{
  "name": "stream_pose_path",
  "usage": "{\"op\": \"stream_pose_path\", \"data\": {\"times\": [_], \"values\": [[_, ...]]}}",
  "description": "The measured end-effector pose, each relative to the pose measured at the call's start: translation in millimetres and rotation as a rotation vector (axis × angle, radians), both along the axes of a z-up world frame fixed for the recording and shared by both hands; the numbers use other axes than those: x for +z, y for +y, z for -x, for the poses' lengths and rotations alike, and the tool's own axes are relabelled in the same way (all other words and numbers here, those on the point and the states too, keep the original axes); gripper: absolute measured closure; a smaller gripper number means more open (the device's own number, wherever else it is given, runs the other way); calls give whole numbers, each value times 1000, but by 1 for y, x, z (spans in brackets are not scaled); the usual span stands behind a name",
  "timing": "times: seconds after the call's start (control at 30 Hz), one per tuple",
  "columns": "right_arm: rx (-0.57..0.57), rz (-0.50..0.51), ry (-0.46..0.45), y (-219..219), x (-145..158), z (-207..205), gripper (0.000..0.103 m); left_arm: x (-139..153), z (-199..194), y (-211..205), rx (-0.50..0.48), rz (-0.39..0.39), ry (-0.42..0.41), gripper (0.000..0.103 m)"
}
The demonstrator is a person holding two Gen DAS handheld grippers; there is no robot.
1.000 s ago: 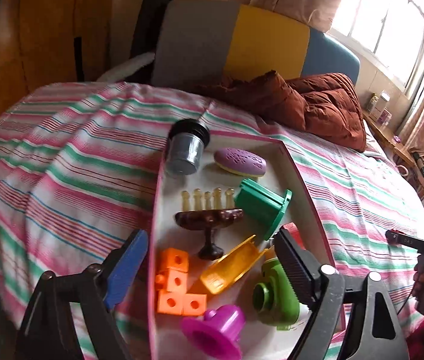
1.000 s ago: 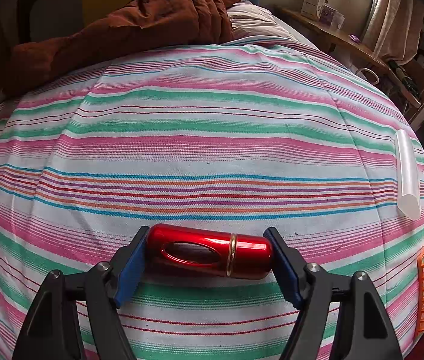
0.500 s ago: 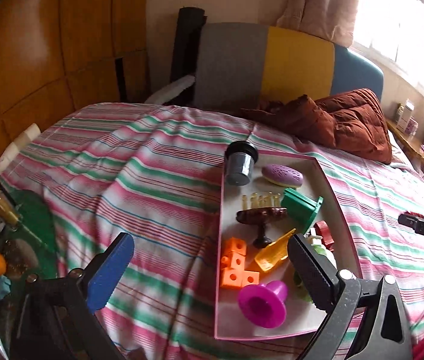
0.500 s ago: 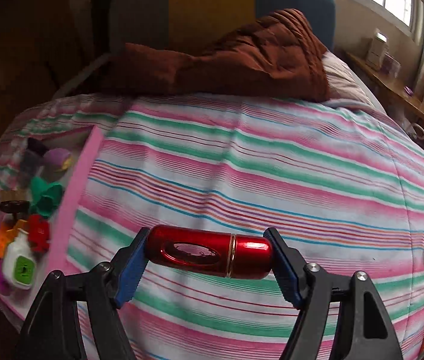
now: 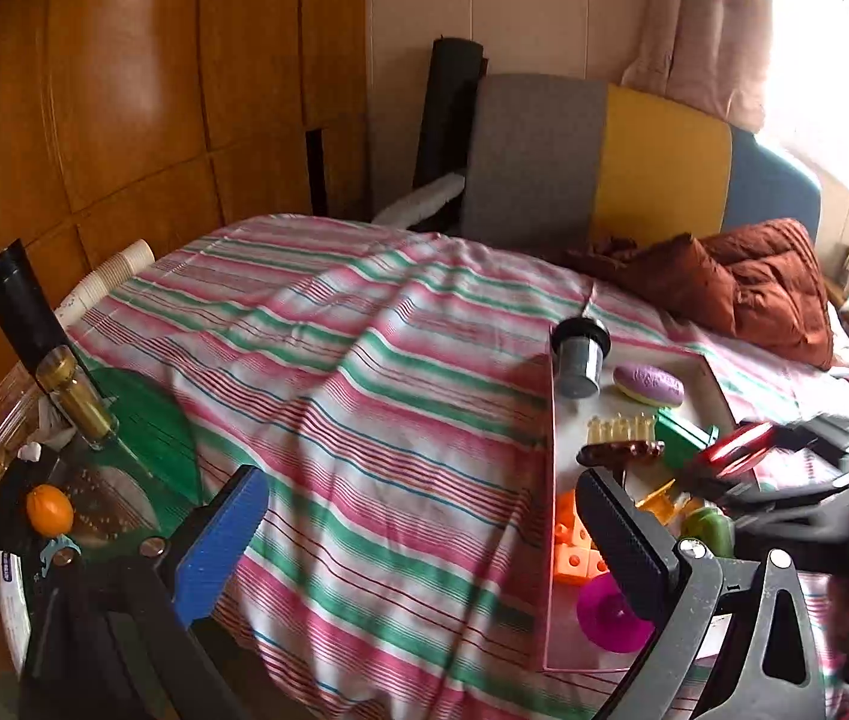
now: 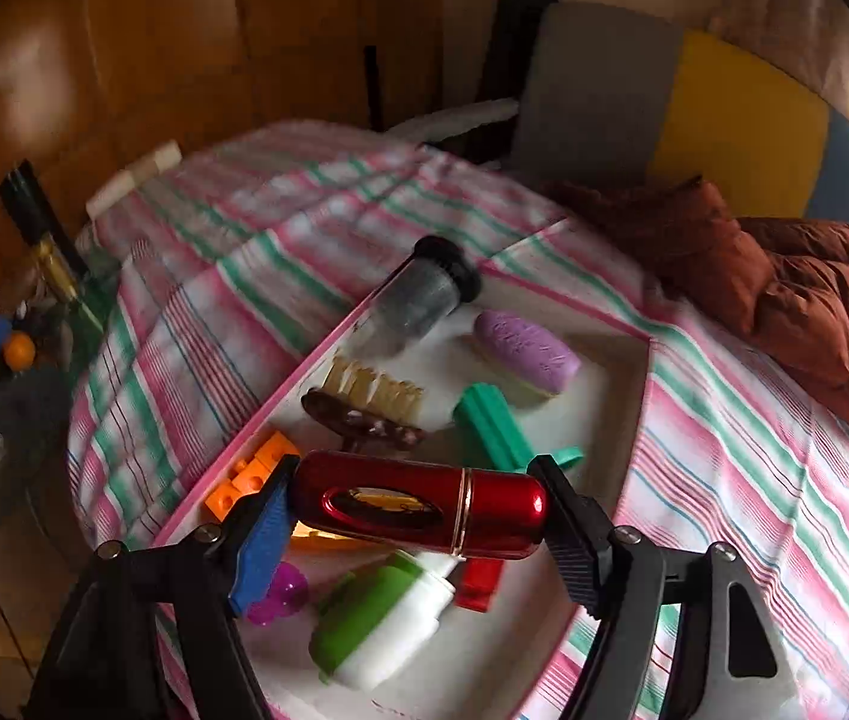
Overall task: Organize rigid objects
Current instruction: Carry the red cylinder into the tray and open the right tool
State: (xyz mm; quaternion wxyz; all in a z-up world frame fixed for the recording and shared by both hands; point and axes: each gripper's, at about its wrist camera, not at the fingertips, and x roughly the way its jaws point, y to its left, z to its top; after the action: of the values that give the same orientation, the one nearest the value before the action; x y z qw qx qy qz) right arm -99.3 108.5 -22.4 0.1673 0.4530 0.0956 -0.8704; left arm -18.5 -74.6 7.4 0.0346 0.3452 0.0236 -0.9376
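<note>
Red tube held over the toy tray

Our right gripper (image 6: pixel 418 516) clamped a red tube (image 6: pixel 418 510) above the tray (image 6: pixel 634 414); our left gripper (image 5: pixel 418 546), jaws just widened, hung empty beside the tray's left edge.

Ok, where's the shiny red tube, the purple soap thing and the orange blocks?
Red tube (image 6: pixel 418 504): right wrist view, middle of its body.
Purple soap (image 6: pixel 525 354): right wrist view, its top.
Orange blocks (image 6: pixel 250 474): right wrist view, top of the visible blocks.

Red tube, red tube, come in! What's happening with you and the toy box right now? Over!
Right gripper shut on red tube, above pink tray. Left gripper open, empty. Tray crowded: green-white bottle, red clip beneath.
</note>
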Motion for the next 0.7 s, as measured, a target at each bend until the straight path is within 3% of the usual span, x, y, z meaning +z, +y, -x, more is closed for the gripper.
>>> {"op": "stream_pose_path", "data": {"times": [0.13, 0.27, 0.47, 0.7], "values": [[2, -73, -64, -15, -29, 11, 26, 7, -1, -7, 6, 5, 9, 0], [-13, -7, -67, -9, -30, 7, 27, 11, -2, -4, 24, 16, 24, 0], [-92, 64, 35, 6, -9, -25, 27, 13, -7, 11, 5, 12, 10, 0], [-282, 42, 144, 22, 11, -70, 27, 7, -20, 37, -43, 28, -11, 0]]}}
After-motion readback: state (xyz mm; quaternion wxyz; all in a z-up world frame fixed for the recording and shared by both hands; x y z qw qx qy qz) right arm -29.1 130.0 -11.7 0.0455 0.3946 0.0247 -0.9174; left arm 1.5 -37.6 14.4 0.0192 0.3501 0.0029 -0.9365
